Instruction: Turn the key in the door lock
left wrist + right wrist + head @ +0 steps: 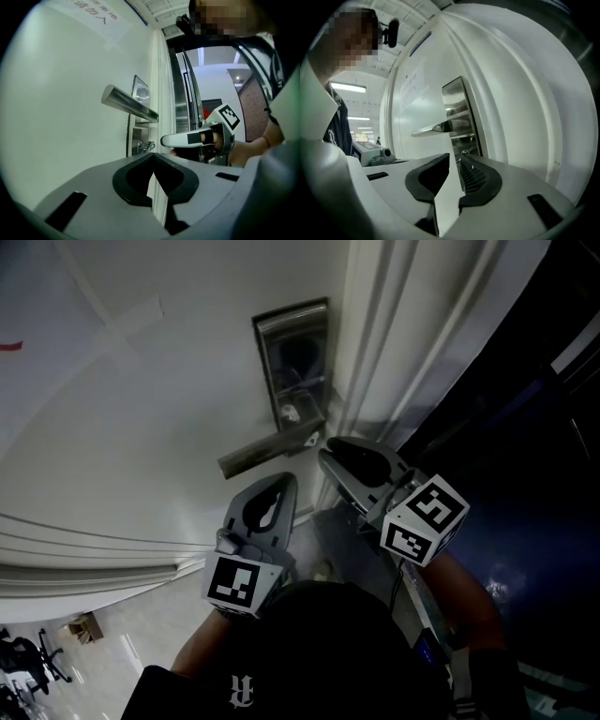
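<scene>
Right tool [455, 158], jaws slightly parted, tips just short of the key [464, 153]; left tool [152, 156] clenched, empty.

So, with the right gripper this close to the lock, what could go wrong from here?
1. The right gripper has its jaws only narrowly apart, and the key sits by one pad's tip, not between them; closing may miss or nudge it.
2. The lever handle hangs just above the key, so a twist might bump it.
3. The left gripper, shut and empty, sits close under the handle and could collide.
</scene>
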The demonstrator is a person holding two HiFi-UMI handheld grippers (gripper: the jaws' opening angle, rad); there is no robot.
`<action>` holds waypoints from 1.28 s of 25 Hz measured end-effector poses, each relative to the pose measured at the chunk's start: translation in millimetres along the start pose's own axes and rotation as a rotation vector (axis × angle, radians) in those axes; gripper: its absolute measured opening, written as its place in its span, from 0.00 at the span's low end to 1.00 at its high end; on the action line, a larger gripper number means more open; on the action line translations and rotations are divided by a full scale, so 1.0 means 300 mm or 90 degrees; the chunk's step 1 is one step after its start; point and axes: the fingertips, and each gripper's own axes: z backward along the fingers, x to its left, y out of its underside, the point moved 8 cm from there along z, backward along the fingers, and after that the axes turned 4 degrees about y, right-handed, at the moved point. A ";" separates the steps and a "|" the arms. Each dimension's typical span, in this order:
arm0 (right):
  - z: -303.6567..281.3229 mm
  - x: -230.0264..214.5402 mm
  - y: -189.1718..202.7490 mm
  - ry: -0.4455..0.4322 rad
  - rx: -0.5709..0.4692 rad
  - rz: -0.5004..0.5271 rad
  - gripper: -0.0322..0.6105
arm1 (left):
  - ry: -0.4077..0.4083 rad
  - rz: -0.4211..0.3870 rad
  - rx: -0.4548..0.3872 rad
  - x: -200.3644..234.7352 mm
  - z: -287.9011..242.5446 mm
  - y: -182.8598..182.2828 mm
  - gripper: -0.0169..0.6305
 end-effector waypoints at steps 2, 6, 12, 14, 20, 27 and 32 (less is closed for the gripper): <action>-0.003 0.010 -0.005 0.001 0.005 0.041 0.13 | -0.003 0.000 -0.001 -0.003 0.001 0.000 0.04; -0.004 0.031 -0.018 0.022 0.012 0.160 0.13 | -0.009 0.000 -0.001 -0.003 0.003 0.000 0.04; -0.019 0.105 0.001 0.106 0.052 0.614 0.13 | -0.014 0.003 -0.002 -0.004 0.005 0.002 0.04; -0.027 0.118 0.038 0.141 0.060 0.816 0.14 | -0.015 0.003 -0.004 -0.001 0.006 0.001 0.04; -0.062 0.129 0.098 0.166 0.060 1.079 0.19 | -0.018 0.007 -0.007 0.007 0.012 0.003 0.04; -0.127 0.096 0.111 0.216 0.094 1.184 0.20 | -0.015 0.012 -0.010 0.015 0.021 0.003 0.04; -0.148 0.106 0.116 0.242 0.092 1.200 0.15 | -0.012 0.012 -0.012 0.025 0.027 0.002 0.04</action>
